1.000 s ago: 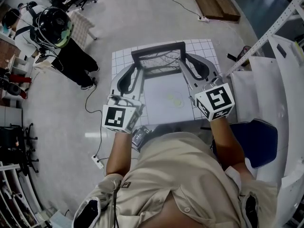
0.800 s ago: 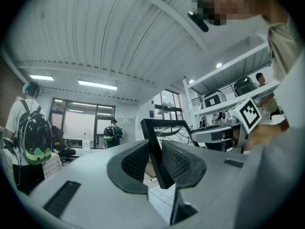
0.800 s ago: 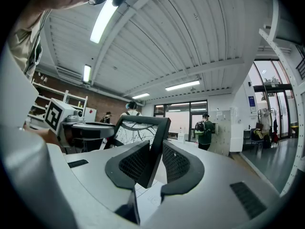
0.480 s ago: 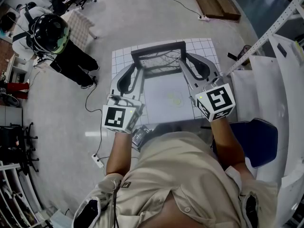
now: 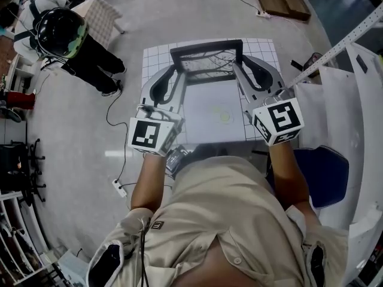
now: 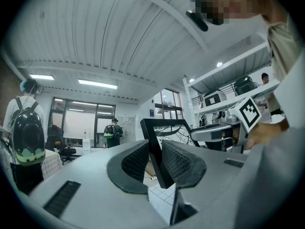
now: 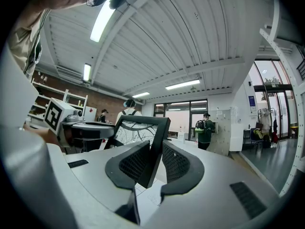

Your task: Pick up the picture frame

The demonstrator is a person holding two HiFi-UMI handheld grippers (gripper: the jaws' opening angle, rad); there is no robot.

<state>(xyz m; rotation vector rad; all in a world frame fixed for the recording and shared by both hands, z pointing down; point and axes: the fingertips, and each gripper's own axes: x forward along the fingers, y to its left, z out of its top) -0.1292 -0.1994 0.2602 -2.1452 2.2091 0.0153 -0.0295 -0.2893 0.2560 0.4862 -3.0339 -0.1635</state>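
Note:
A black picture frame (image 5: 206, 60) with a branch drawing stands upright over the white gridded table (image 5: 154, 64). My left gripper (image 5: 172, 82) is shut on the frame's left edge and my right gripper (image 5: 250, 76) on its right edge. In the left gripper view the black frame bar (image 6: 156, 149) sits pinched between the ribbed pads of the left gripper (image 6: 155, 165). In the right gripper view the frame bar (image 7: 153, 144) is clamped the same way by the right gripper (image 7: 152, 165). I cannot tell whether the frame's bottom touches the table.
A white sheet (image 5: 215, 115) with a faint green mark lies on the table under the frame. A person with a helmet and backpack (image 5: 66, 34) stands at the far left. A blue chair (image 5: 329, 175) and a white rack (image 5: 353, 88) are on the right.
Both grippers keep the same hold on the frame. The head view has shifted a little, and the person at the far left has moved slightly.

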